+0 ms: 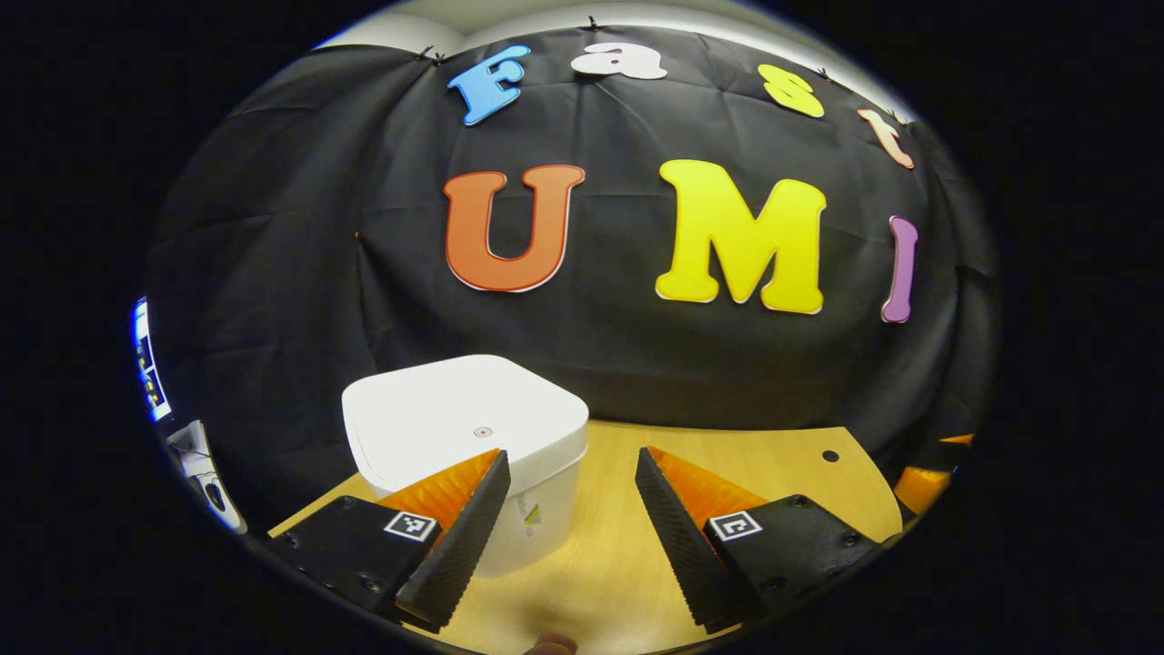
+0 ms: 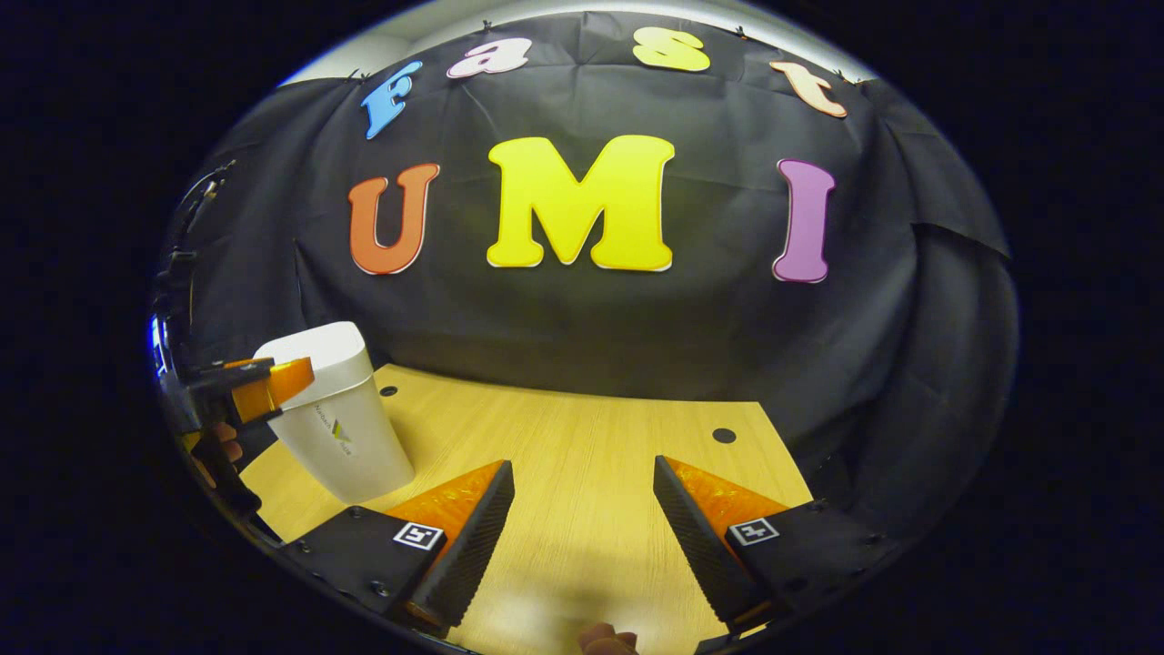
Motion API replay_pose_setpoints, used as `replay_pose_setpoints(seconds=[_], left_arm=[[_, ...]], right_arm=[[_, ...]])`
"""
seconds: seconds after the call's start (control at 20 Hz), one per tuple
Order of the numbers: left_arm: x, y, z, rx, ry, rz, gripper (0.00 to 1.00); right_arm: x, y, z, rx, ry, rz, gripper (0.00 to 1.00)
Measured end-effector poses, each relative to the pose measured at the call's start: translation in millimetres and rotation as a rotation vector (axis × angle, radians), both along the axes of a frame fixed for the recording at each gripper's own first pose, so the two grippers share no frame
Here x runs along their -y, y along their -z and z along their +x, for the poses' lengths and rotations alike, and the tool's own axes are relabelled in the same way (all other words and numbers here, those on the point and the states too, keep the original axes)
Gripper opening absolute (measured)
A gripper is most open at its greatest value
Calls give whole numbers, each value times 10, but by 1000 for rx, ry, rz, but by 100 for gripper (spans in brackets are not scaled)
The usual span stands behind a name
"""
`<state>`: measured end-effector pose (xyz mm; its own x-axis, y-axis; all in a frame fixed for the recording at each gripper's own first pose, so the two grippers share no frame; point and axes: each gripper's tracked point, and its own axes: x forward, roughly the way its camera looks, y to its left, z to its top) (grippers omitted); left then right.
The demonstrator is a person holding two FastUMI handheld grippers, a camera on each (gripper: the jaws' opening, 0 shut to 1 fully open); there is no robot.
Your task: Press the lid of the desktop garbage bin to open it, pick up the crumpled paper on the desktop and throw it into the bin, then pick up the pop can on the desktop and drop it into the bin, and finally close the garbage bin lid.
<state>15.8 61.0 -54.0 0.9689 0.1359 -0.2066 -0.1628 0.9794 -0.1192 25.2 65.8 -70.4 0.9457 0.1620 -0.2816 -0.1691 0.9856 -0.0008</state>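
Here the bin's lid (image 1: 459, 414) lies closed at eleven o'clock of the released left tool (image 1: 568, 509). It should press the small round mark squarely; the right tool (image 2: 582, 523) waits released.

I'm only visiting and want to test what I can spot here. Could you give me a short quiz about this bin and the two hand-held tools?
1. True or false: the white garbage bin's lid is closed.
2. The fingers of the left tool are: A) spread apart with nothing between them, B) clamped on a can, C) clamped on paper.
3. Fill in: in the right gripper view, the right tool hovers over the bare wooden ____, while the bin stands off to the left of that view.

Key: 1 true; 2 A; 3 desktop.
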Motion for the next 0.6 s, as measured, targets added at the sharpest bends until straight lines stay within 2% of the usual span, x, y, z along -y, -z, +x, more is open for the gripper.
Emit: replay_pose_setpoints(seconds=[0.35, 0.6], left_arm=[[493, -81, -210, 28, 153, 18, 93], [482, -190, -360, 68, 179, 69, 93]], right_arm=[[366, -401, -139, 202, 127, -66, 97], [421, -267, -374, 197, 177, -65, 96]])
